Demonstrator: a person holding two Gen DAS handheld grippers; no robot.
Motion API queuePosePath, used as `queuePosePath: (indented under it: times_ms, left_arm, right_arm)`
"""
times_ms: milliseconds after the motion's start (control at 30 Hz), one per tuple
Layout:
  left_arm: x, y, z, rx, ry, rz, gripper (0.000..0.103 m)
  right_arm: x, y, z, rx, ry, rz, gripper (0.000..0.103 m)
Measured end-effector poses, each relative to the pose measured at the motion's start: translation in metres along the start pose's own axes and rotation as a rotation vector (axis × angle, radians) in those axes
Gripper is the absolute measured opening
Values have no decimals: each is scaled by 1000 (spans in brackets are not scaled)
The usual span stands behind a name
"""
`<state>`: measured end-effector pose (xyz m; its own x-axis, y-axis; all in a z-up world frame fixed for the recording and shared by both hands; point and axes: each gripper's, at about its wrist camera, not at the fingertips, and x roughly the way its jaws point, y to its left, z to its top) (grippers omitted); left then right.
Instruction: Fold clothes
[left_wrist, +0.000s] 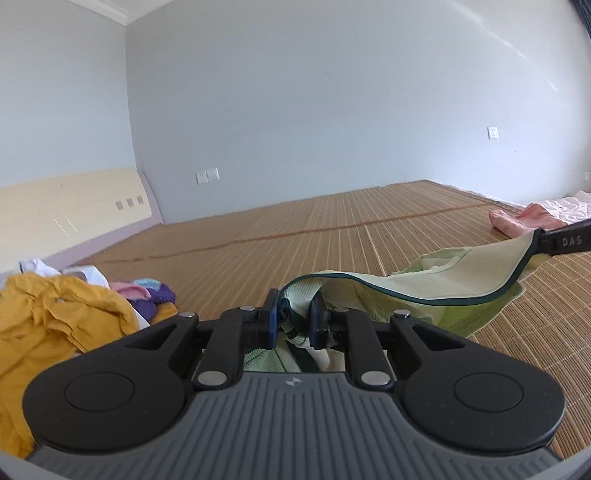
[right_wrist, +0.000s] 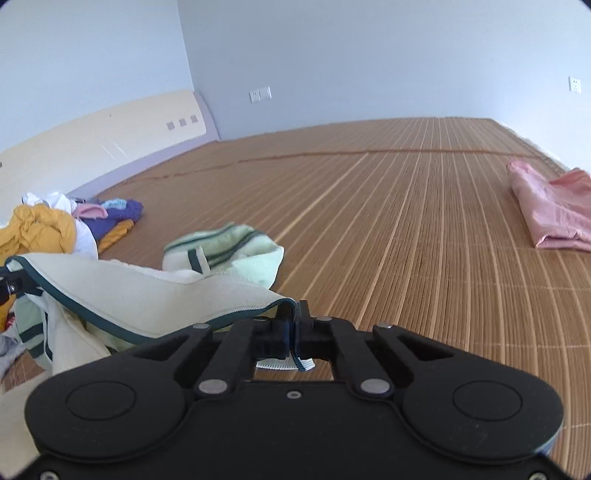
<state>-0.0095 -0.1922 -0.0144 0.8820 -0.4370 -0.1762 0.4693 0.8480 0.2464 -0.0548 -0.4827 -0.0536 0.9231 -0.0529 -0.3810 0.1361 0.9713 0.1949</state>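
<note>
While our left claw (left_wrist: 293, 317) and right claw (right_wrist: 293, 328) each pinch the dark-green-trimmed edge of the pale green and cream garment (right_wrist: 147, 295), it hangs stretched between them above the woven bamboo mat (right_wrist: 406, 229), beside the yellow clothes heap (left_wrist: 55, 321).

Clothes pile (right_wrist: 55, 229) left, folded garment (right_wrist: 550, 206) right, on mat (right_wrist: 388, 221).

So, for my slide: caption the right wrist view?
Right tongs pinch the green-trimmed garment above the bamboo mat.
</note>
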Motion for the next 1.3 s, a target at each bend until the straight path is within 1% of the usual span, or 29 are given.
queuePosePath:
  times_ms: [67,133,200,267,400,567,667,800,900,933,1067,1100,1167,1233,1300]
  left_arm:
    - [-21,-1,18,16,-67,27,18]
    - [-42,-1,37,32,-134,54,18]
    - [-62,-1,54,27,-193,62,18]
    - [-89,-3,73,35,-269,81,18]
    - [-139,-10,104,79,-394,131,18]
    - [-194,-16,130,114,-506,142,18]
    - [-222,-23,143,152,-571,151,18]
    - [-243,-32,155,198,-628,163,18]
    - [-246,-37,160,217,-633,130,18]
    - [-243,-38,161,223,-623,105,18]
    - [-216,-45,158,232,-562,16,19]
    - [-201,-50,155,245,-538,1,19]
    - [-169,-59,149,271,-487,-29,19]
    - [-126,-68,137,294,-424,-59,19]
    - [-81,-77,116,301,-360,-87,19]
  right_arm:
    - [-30,10,17,-39,-86,-7,2]
    - [-71,23,38,-91,-183,7,2]
    - [-109,32,54,-123,-275,3,2]
    - [-142,45,67,-176,-361,-22,2]
    - [-200,65,86,-261,-475,-65,2]
    - [-270,86,96,-326,-611,-115,2]
    - [-305,96,98,-348,-667,-143,2]
    - [-344,105,103,-370,-720,-161,2]
    - [-367,109,104,-393,-770,-176,2]
    - [-374,110,103,-399,-788,-177,2]
    - [-375,103,105,-393,-792,-204,2]
    - [-375,102,105,-391,-792,-211,2]
    - [-362,95,108,-385,-761,-242,2]
    - [-333,83,114,-373,-701,-258,2]
    - [-299,68,118,-357,-637,-264,2]
